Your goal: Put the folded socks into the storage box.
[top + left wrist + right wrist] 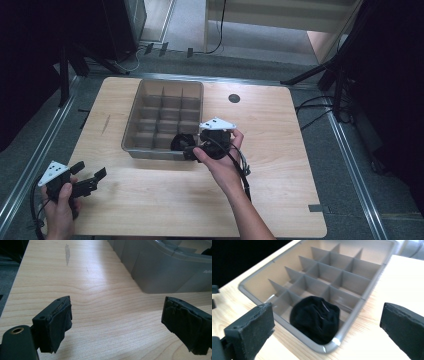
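A crumpled black cloth (315,318) sits in the grey divided tray's (352,319) near corner compartment.

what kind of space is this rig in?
Probably a lab or data-collection studio: a bare wooden table hemmed by black stands, loose floor cables, and a grey divided tray as a prop.

We find the high view dim overall: the worktop (280,150) is evenly lit, while the surroundings at left and right fall to near black. A bright floor patch lies at top centre. In the left gripper view, a soft sheen crosses the wood; the jaws in the foreground are slightly soft. In the right gripper view, the worktop beyond the grey tray (352,322) is washed out, the tray's near rim glints, and the black bundle (315,320) shows little detail.
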